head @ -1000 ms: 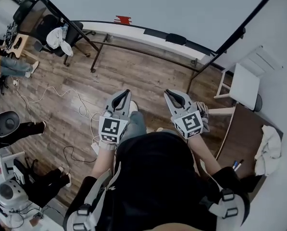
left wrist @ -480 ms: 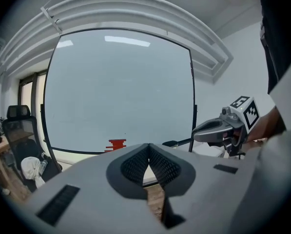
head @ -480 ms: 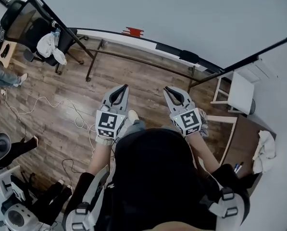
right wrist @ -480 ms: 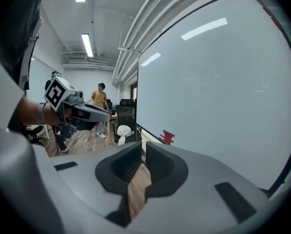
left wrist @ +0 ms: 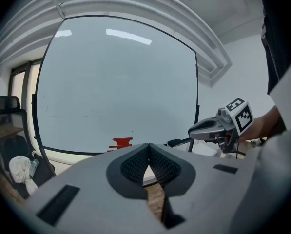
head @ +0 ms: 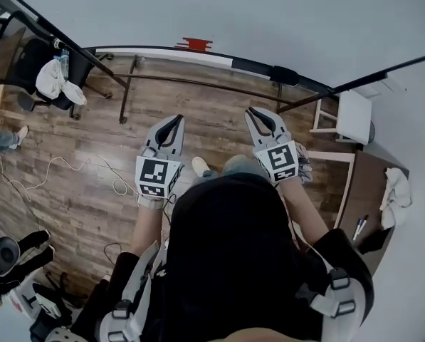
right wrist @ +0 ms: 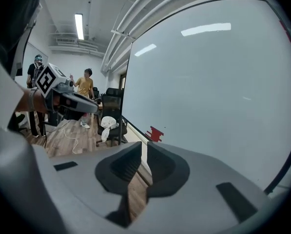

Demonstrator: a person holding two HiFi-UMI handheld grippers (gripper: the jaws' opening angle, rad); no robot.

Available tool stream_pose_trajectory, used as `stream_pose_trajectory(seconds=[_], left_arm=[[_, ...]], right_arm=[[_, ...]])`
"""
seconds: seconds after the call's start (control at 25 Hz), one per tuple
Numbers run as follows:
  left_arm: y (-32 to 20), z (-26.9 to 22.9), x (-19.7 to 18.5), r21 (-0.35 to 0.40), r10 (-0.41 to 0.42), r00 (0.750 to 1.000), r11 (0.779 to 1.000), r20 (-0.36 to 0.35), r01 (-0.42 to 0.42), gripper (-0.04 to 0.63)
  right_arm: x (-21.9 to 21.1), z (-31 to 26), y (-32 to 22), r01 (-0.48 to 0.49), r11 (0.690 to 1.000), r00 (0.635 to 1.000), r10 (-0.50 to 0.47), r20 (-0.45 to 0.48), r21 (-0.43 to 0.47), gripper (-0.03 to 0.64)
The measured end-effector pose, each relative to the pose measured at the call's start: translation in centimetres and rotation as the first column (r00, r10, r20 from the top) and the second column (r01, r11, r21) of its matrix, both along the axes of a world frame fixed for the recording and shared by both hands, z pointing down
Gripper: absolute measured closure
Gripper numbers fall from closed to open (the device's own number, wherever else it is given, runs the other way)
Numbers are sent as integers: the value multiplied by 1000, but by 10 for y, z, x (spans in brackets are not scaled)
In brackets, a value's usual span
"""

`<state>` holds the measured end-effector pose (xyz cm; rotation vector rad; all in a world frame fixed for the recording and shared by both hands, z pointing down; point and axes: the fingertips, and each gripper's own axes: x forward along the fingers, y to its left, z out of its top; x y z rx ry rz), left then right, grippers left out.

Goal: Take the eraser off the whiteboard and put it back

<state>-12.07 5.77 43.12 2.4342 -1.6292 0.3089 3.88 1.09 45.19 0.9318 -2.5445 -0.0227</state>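
Note:
A large whiteboard [head: 233,13] stands ahead, filling the left gripper view [left wrist: 121,82] and the right gripper view [right wrist: 208,91]. A red block [head: 196,45] sticks to its lower edge [left wrist: 122,143] [right wrist: 156,133]. A black block [head: 284,75] lies on the board's tray [head: 162,53] further right [left wrist: 175,143]; which of the two is the eraser I cannot tell. My left gripper [head: 178,118] [left wrist: 148,145] is shut and empty, pointing at the board. My right gripper [head: 251,110] [right wrist: 144,144] is shut and empty beside it. Both hang over the wooden floor, short of the board.
The board's dark metal stand [head: 198,84] crosses the floor below the tray. An office chair [head: 20,45] with a white cloth [head: 55,80] stands at the left. A white stool [head: 354,116] and a brown table [head: 369,191] with a rag [head: 396,194] are right. Cables [head: 70,166] trail across the floor. People [right wrist: 84,89] stand far off.
Both grippers have moved forward towards the whiteboard, which now sits closer and more squarely ahead. Their jaws have stayed shut and empty.

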Motion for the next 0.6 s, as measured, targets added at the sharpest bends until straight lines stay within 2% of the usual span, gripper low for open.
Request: stream_pose_trajectory(seconds=[0.24,0.48,0.6], left_arm=[[-23,9,3,-22,55,998,998,8,-55,586],[-44,19,12,-76,85,996,994,21,-83,586],[-59,25,18,-96,104,994,990,37,-100,586]], right_arm=[[12,30,-34,-53,999,994,54,-96,5,580],[38,62,-70,-110,994,981,107,-164,-12,575],[52,78,-92,-134,991,971,129,-201,-10,533]])
